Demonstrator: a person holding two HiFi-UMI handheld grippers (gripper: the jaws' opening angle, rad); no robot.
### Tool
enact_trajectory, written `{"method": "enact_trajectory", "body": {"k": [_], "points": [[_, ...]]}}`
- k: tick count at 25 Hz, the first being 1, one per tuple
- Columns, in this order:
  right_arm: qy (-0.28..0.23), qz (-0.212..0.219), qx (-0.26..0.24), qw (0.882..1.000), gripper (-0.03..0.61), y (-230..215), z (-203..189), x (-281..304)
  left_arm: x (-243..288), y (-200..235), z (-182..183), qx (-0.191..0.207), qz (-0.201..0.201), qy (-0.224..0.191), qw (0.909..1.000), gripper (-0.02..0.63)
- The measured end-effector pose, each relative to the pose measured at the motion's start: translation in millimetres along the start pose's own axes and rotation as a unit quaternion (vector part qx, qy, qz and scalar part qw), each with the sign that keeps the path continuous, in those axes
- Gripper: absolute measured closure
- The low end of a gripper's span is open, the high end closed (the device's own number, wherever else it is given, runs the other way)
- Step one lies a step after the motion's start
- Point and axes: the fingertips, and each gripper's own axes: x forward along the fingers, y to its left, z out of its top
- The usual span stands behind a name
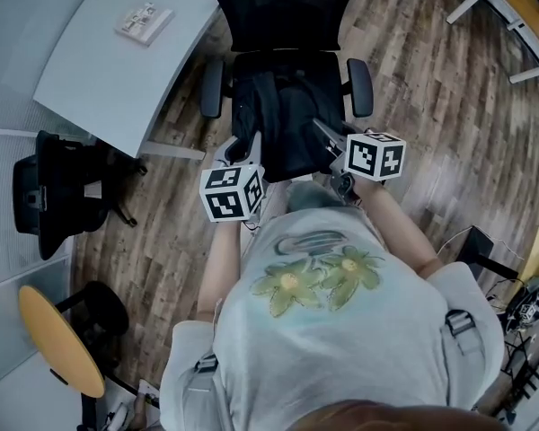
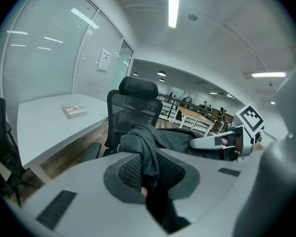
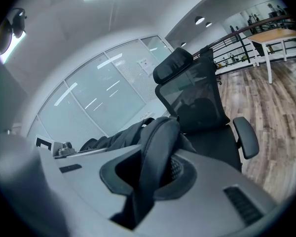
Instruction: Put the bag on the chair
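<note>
Head view, looking steeply down: shows a black bag [image 1: 283, 128] lying across the seat of a black mesh office chair [image 1: 283, 7], between the two armrests, with its near edge at the seat's front. Cannot tell whether it rests fully on the seat or hangs just above it. Pinched at its near left corner by the left gripper [image 1: 247, 146] and at its near right corner by the right gripper [image 1: 328, 142], marker cubes facing up, both held out in front of a person in a flower-print shirt [image 1: 323, 330]. Also shows a pale table [image 1: 99, 88] to the chair's left with a small box [image 1: 145, 21] on it, wood-plank floor [image 1: 431, 115] all round, and a second black chair [image 1: 58, 191] further left.

Left gripper view: shows the left gripper [image 2: 150, 174] with jaws nearly together, clamped on a fold of the bag [image 2: 138, 142] that runs up and away towards the chair [image 2: 133, 107]. Catches the right gripper [image 2: 222, 142] off to the right, also at the bag.

Right gripper view: shows the right gripper [image 3: 153, 177] likewise nearly closed, squeezing a thick padded band of the bag [image 3: 158, 142], with the chair [image 3: 197, 102] just beyond.
</note>
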Motion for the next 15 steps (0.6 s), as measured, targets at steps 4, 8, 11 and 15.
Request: {"method": "enact_trajectory", "body": {"k": [4, 8, 11, 15], "points": [[0.001, 0.005, -0.003, 1.000, 0.525, -11.7, 27.2, 16.3, 24.1, 6.1, 21.2, -0.002, 0.006, -0.005, 1.0000, 0.560], [0.003, 0.013, -0.008, 1.000, 0.525, -23.2, 52.5, 33.9, 46.9, 13.2, 39.9, -0.007, 0.014, -0.011, 0.9998, 0.560], [0.003, 0.021, -0.010, 1.000, 0.525, -31.7, 68.3, 43.9, 61.2, 16.3, 50.9, -0.012, 0.020, -0.017, 0.9996, 0.560], [0.000, 0.035, -0.013, 0.999, 0.525, -36.3, 91.8, 55.3, 75.4, 20.3, 70.1, -0.012, 0.030, -0.029, 0.9990, 0.560]]}}
